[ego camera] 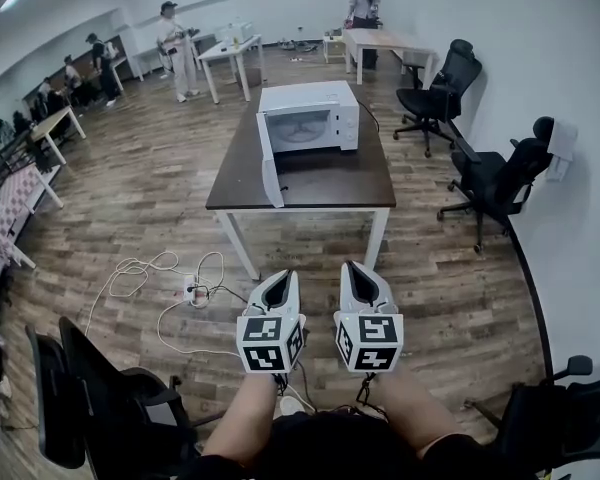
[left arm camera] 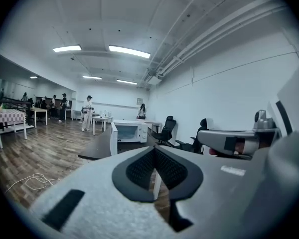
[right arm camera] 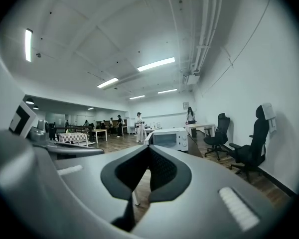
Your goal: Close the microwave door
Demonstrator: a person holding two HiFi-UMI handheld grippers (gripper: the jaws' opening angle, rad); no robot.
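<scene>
A white microwave [ego camera: 312,117] stands at the far end of a dark brown table [ego camera: 330,180]. Its door [ego camera: 271,169] hangs open and sticks out towards me on the left side. Both grippers are held low in front of me, well short of the table. My left gripper [ego camera: 285,277] is shut with nothing in it, and my right gripper [ego camera: 356,267] beside it is shut and empty too. In the left gripper view the microwave [left arm camera: 132,131] and its open door [left arm camera: 113,140] show far beyond the closed jaws [left arm camera: 153,150]. The right gripper view shows the microwave [right arm camera: 171,139] past its closed jaws [right arm camera: 148,148].
Black office chairs [ego camera: 442,86] [ego camera: 498,179] stand right of the table by the white wall. White cables and a power strip [ego camera: 194,291] lie on the wood floor at the left. Another black chair [ego camera: 98,396] is at my near left. People and tables [ego camera: 230,52] occupy the back.
</scene>
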